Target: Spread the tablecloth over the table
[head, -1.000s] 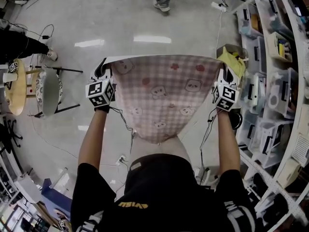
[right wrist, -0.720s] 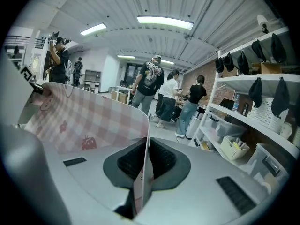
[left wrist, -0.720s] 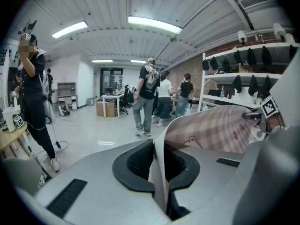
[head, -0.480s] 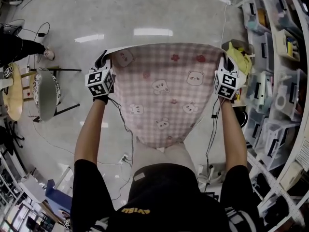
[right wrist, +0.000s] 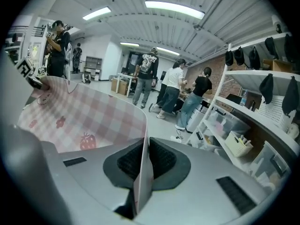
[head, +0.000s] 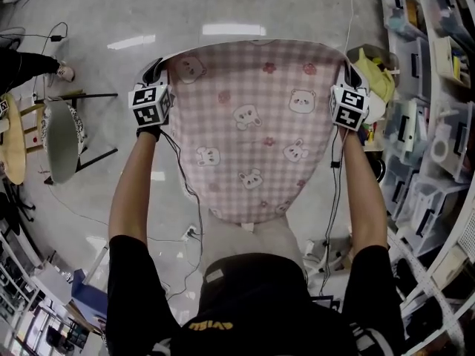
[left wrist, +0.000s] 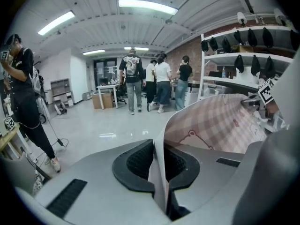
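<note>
Left gripper [left wrist: 158, 165]: jaws shut tight on one far corner of the cloth [head: 252, 124]. The cloth's edge stands up thin between the dark pads. Right gripper [right wrist: 142, 168]: the same, clamped on the other far corner with a fold pinched between its pads. Neither has hold of anything else.

Cloth: pink check, printed with bears, flowers and strawberries. It hangs in the air, stretched between the two grippers along its far edge, which bows slightly. From there it sags back toward the person [head: 252, 302], narrowing, with its near end hanging loose at the waist.

Table: none can be made out. The floor [head: 89, 21] shows past the cloth's far edge and on both sides. If the table stands below, the cloth hides it. A small round table [head: 13, 143] sits well off to the left and shelves [head: 438, 124] stand to the right.

Step, as judged: the spreading cast. The cloth is opened out and held by two corners, not yet laid. The task looks early to midway.

Next move calls for:
- both grippers coming down together and level;
- grips kept until the far edge lies past the table's far edge, then both let go;
- the near end drawn straight afterwards.

Risk: uneven lowering would skew the cloth.
</note>
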Available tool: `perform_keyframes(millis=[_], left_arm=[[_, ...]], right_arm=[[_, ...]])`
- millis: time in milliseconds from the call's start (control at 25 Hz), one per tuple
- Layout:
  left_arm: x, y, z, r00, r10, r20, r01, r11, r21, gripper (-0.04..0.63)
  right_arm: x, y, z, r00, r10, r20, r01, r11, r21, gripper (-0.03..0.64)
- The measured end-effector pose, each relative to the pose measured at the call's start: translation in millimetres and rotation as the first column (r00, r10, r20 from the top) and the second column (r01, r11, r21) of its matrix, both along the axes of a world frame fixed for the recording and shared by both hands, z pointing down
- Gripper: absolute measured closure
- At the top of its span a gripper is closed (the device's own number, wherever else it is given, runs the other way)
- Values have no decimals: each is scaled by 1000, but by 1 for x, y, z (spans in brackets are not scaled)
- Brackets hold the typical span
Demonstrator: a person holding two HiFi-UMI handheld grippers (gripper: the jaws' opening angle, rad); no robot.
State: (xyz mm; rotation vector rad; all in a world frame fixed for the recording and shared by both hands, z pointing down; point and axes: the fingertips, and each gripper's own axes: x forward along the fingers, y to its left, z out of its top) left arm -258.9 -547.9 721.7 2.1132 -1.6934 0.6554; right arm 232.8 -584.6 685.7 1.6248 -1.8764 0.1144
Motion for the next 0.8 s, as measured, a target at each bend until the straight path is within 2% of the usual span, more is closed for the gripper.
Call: perform_keyframes(millis=[240, 320, 360, 400, 440, 560, 800], left_arm=[[-7, 7, 17, 999, -39, 11, 39, 999, -29, 572], [-7, 10, 18, 998, -52, 18, 53, 998, -23, 563], [-7, 11, 18, 998, -50, 27, 51, 998, -21, 515], [-5, 11, 18, 998, -41, 39, 41, 999, -22, 409], [-3, 13, 17, 998, -29, 54, 30, 999, -22, 393], [1, 20, 9, 997, -8, 77, 8, 1000, -9, 390], [9, 38, -1, 999, -9, 45, 9, 1000, 10, 390]], right_arm=[[-9, 2, 11, 1000, 16, -24, -16, 1000, 12, 599], [-9, 4, 14, 999, 24, -24, -24, 1000, 10, 555], [-9, 7, 14, 999, 27, -18, -27, 1000, 4, 531], [-9, 10, 15, 999, 32, -13, -32, 999, -3, 497], [-8, 14, 16, 999, 37, -10, -37, 999, -9, 488], [-10, 31, 19, 999, 43, 0, -43, 999, -19, 483], [-14, 61, 26, 998, 47, 35, -45, 998, -51, 485]])
